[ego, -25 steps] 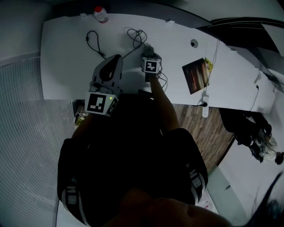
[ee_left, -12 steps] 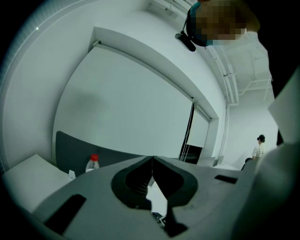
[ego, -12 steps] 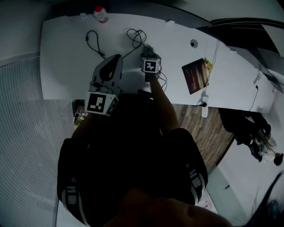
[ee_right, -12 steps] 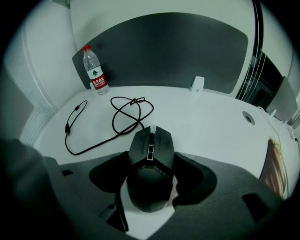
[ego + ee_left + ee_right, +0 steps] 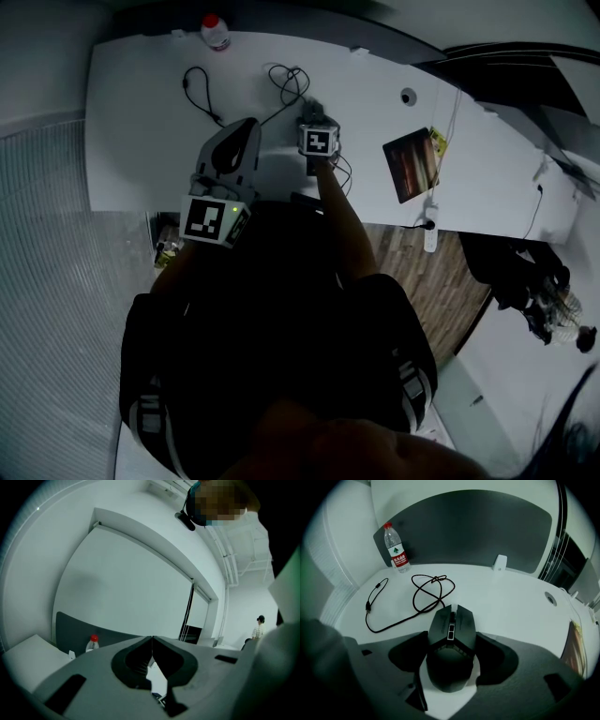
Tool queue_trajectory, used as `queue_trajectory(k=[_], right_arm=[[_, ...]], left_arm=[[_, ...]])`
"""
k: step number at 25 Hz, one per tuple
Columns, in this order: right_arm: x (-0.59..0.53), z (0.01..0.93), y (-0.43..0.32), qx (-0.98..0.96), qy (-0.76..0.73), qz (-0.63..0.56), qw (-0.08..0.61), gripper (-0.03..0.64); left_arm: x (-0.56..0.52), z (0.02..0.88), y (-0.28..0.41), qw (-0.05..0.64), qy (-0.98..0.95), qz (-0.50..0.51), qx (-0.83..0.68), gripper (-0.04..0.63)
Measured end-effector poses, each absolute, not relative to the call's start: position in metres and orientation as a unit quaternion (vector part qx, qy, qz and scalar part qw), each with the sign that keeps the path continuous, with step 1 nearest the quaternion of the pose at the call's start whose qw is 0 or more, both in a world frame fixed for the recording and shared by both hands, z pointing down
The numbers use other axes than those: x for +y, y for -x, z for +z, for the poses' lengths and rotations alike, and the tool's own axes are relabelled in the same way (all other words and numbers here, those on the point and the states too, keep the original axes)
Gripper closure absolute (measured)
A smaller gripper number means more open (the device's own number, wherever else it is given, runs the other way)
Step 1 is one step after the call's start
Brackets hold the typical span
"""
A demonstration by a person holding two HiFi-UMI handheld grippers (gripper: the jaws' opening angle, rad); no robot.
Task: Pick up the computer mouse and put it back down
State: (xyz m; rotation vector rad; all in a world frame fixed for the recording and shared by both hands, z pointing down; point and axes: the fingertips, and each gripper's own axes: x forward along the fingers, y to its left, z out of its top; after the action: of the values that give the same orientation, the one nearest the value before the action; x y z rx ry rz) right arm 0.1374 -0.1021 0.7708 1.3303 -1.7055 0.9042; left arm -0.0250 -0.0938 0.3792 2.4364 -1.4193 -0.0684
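Note:
A dark computer mouse [image 5: 451, 644] lies between the jaws of my right gripper [image 5: 451, 637], which press against both its sides. I cannot tell whether it rests on the white desk [image 5: 511, 602] or hangs just above it. Its black cable [image 5: 426, 595] loops away over the desk towards the back left. In the head view my right gripper [image 5: 315, 111] is out over the middle of the desk. My left gripper [image 5: 246, 129] is held up to its left. The left gripper [image 5: 152, 640] has its jaws together with nothing in them and faces the wall.
A water bottle with a red cap [image 5: 396, 549] stands at the back left of the desk, before a grey partition [image 5: 478, 527]. A dark rectangular pad [image 5: 412, 164] lies to the right, near a round cable hole [image 5: 407, 95]. A person [image 5: 257, 627] stands far off.

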Motion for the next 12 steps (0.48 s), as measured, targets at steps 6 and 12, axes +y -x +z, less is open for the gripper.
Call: queue_trajectory(k=[6,12], right_arm=[[-0.1027,0.7746,-0.1375,-0.673,-0.516,0.358,0.391,0.313],[-0.1043,0.7731,-0.1421,-0.672,-0.517,0.352,0.396,0.304]], left_arm=[[-0.0950,0.3810,0.0252,0.161,-0.851,-0.023,-0.499,0.591],[-0.0980,0.3803,0.0241,0.160,-0.851,-0.027,-0.499,0.590]])
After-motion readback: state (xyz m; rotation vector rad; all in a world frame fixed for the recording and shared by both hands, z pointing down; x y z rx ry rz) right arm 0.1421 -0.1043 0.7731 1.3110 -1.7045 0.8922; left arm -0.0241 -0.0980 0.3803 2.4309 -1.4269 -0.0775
